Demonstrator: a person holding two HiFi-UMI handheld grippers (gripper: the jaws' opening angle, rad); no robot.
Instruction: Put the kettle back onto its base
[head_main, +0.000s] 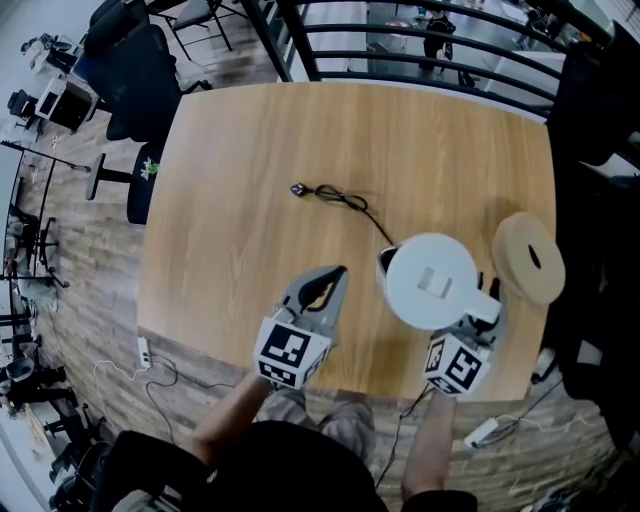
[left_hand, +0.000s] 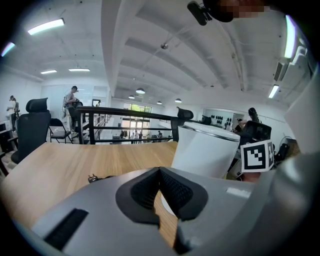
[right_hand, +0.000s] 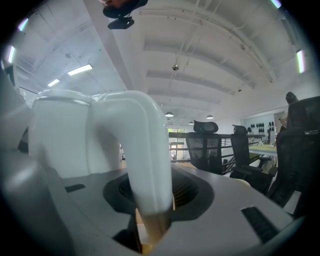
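1. Left tongs (head_main: 336, 279) clenched, empty, beside kettle (head_main: 432, 280).
2. Right tongs (head_main: 486, 308) slack round handle (right_hand: 145, 150), not gripping.
3. Kettle stands on tabletop (head_main: 250, 150), probably on its base. The seating is hidden, so a crooked pull-back could snag the handle and tip it.
4. Cord (head_main: 345, 200) loose behind, could drag.

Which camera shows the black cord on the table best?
The head view: the whole cord runs from its plug to the kettle. The left gripper view shows only the plug end; the right gripper view shows none.
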